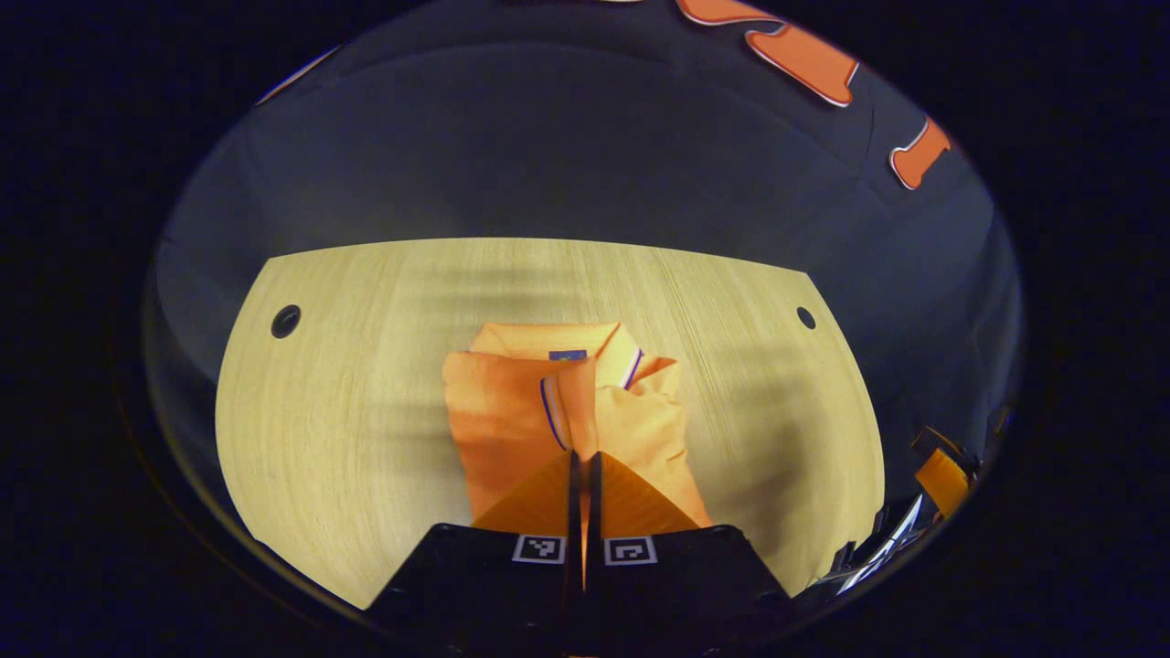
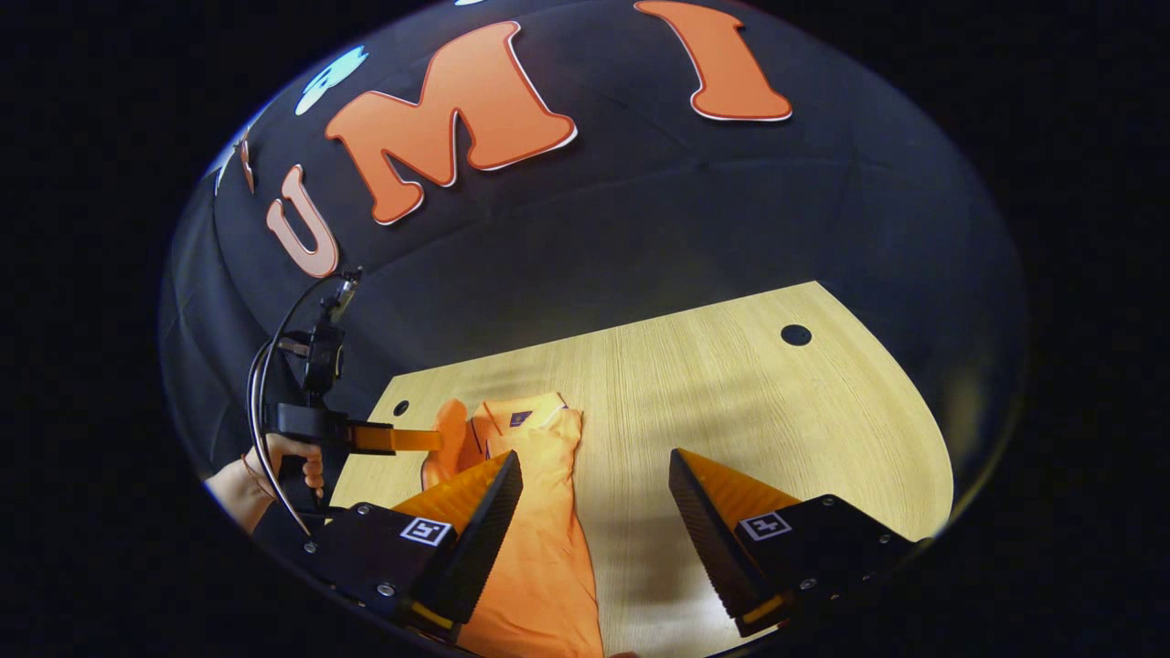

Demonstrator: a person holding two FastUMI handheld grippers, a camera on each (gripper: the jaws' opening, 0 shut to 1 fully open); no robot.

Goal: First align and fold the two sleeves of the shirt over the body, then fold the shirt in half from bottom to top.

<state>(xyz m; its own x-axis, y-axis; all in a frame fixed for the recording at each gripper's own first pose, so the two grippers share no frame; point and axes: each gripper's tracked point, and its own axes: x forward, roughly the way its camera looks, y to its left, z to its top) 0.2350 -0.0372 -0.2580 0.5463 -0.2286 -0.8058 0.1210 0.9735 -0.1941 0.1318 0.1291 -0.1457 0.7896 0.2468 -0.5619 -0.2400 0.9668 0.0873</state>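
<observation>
Bench [image 1: 366, 384] carries the shirt [image 1: 512, 420], centre, sleeves folded in. Risk: the fold slips if my left gripper [image 1: 583, 468] drags cloth away; its jaws are pressed together, whether on fabric I cannot tell. Right gripper [image 2: 594, 484] hovers low beside the shirt, jaws spread, holding nothing.

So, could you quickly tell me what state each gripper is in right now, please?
Left gripper: shut, apparently pinching a fold of the orange shirt; the grip itself is hard to confirm.
Right gripper: open, holding nothing, above the shirt and table.
</observation>
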